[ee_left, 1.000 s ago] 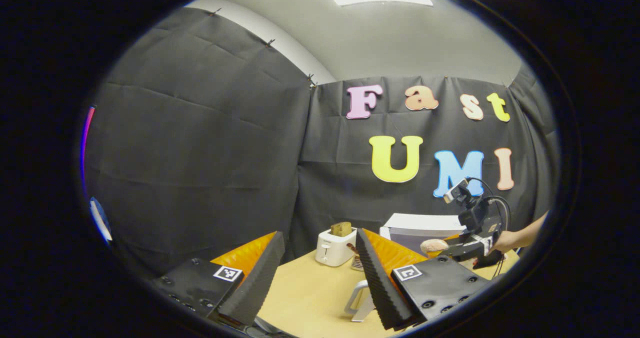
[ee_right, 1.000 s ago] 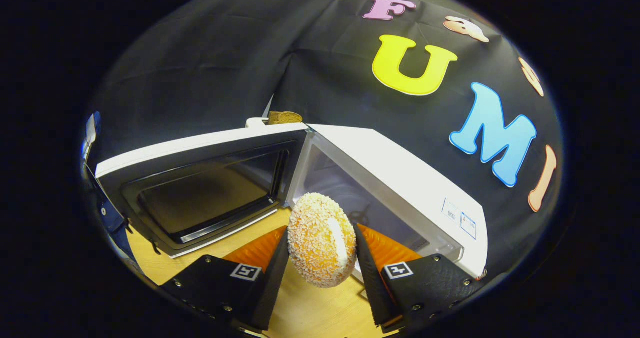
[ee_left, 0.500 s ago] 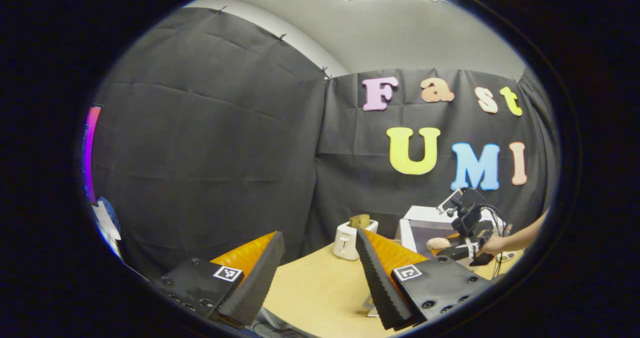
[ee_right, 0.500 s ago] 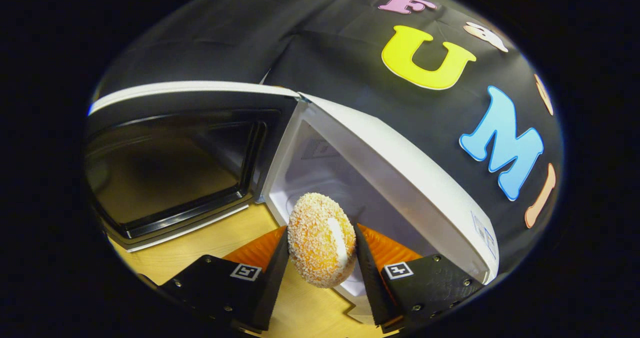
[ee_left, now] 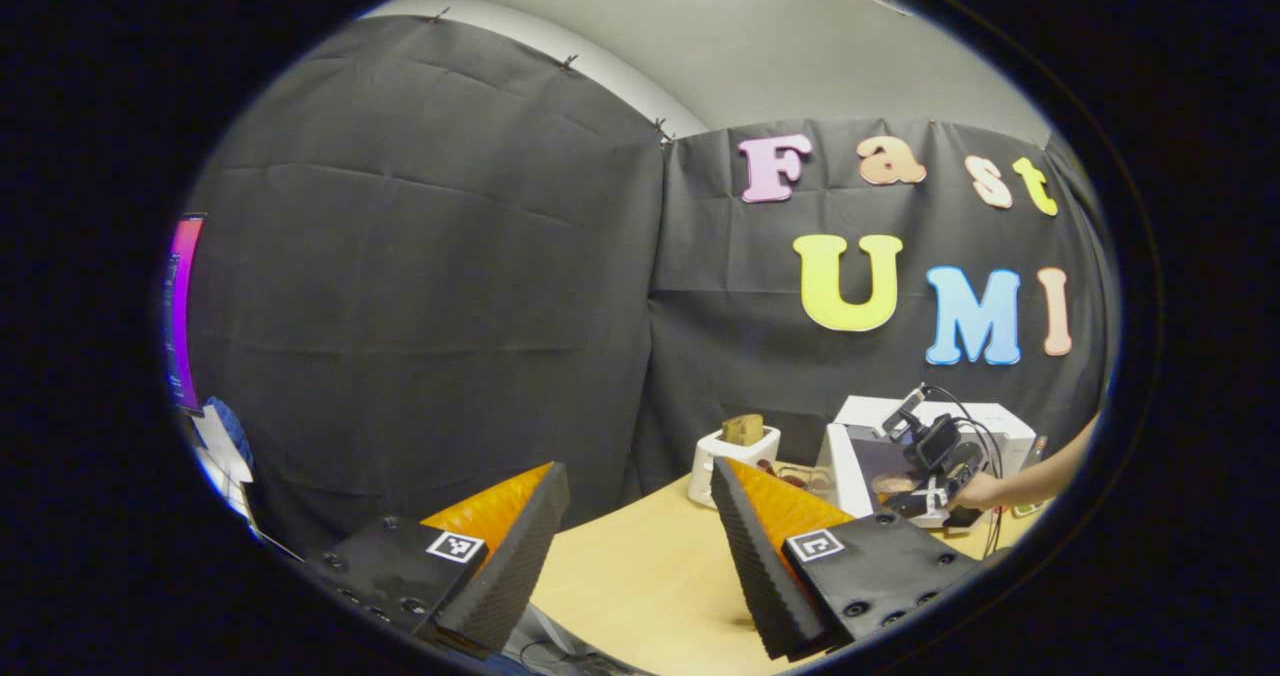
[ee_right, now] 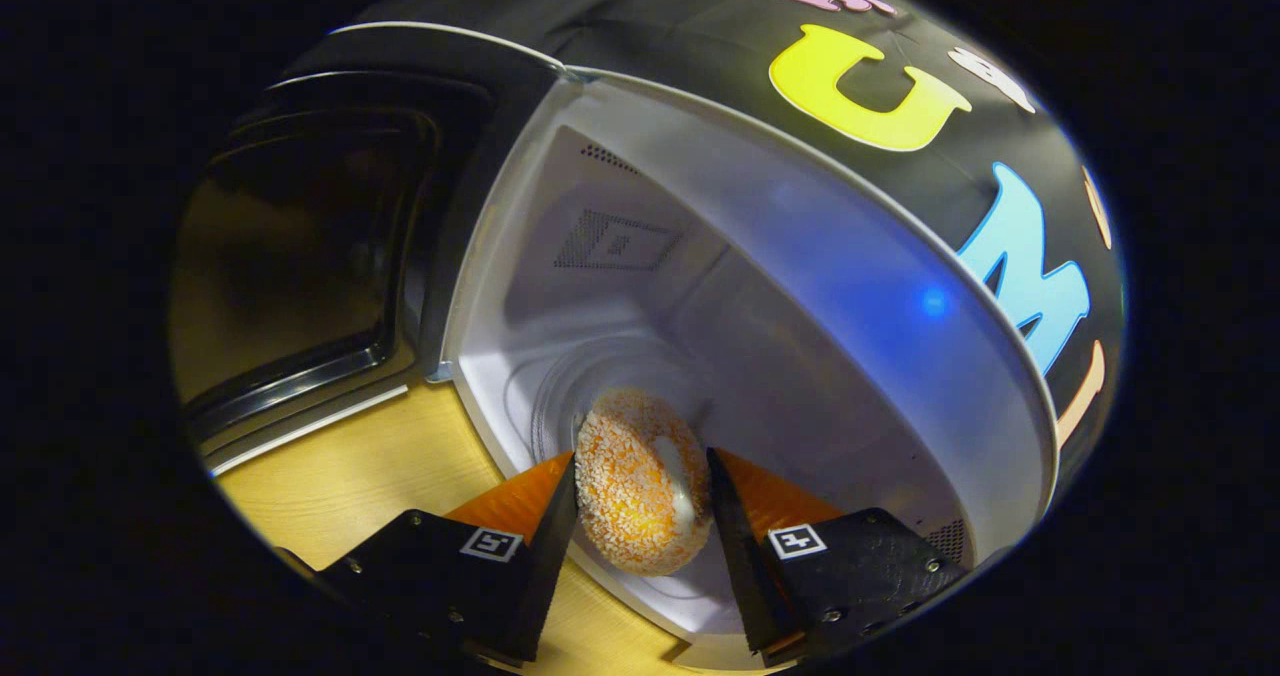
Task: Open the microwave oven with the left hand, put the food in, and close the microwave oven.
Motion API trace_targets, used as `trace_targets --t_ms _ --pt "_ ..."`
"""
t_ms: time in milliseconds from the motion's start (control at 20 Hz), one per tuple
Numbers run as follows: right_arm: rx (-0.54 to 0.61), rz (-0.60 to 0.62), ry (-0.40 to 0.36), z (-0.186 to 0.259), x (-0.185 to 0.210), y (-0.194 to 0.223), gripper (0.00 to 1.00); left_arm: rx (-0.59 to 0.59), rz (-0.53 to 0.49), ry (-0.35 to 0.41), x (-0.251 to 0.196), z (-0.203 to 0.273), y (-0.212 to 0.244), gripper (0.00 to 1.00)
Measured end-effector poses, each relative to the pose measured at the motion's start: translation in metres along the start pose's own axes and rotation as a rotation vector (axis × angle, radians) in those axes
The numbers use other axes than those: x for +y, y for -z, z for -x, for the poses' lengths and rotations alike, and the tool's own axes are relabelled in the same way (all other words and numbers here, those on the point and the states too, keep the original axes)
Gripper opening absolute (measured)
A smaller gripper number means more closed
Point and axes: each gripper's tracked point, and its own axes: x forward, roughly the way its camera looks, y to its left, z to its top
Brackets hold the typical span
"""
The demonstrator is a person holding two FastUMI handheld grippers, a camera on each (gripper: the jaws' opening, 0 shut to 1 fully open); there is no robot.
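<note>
A wooden table [ee_left: 640,576] carries the white microwave [ee_right: 800,286], whose door [ee_right: 300,246] is swung wide open to the left in the right gripper view, its dark window facing out. The white inside of the oven is lit, with vent holes on its back wall and a round turntable [ee_right: 545,396] on the floor. In the left gripper view the microwave [ee_left: 975,426] sits far off at the right end of the table, and a white toaster [ee_left: 732,452] with a slice of bread sticking up stands just beside it to the left.

The right gripper [ee_right: 640,516] reaches into the mouth of the oven, its two fingers pressed on either side of a crumb-coated doughnut [ee_right: 640,481] held on edge above the turntable. The same gripper [ee_left: 925,476], held by a hand [ee_left: 975,491], shows small at the microwave's opening in the left gripper view.

The left gripper [ee_left: 640,546] hangs well back over the near part of the table, its jaws spread wide with nothing between them
</note>
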Motion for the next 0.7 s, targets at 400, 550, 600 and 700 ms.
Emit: trace_targets --t_ms 400,550,600,700 --pt "-0.035 -0.005 -0.014 0.012 0.001 -0.008 0.97 -0.016 -0.018 0.04 -0.009 -0.017 -0.008 0.91" --pt "-0.047 -0.063 -0.017 0.038 0.003 -0.01 0.98 -0.034 -0.019 0.089 -0.022 -0.016 -0.016 0.91" --pt "-0.053 -0.084 -0.024 0.049 0.007 -0.009 0.98 -0.04 -0.025 0.107 -0.026 -0.016 -0.018 0.91" --pt "-0.079 -0.12 -0.025 0.079 0.01 -0.01 0.98 -0.042 -0.034 0.142 -0.03 -0.018 -0.017 0.91"
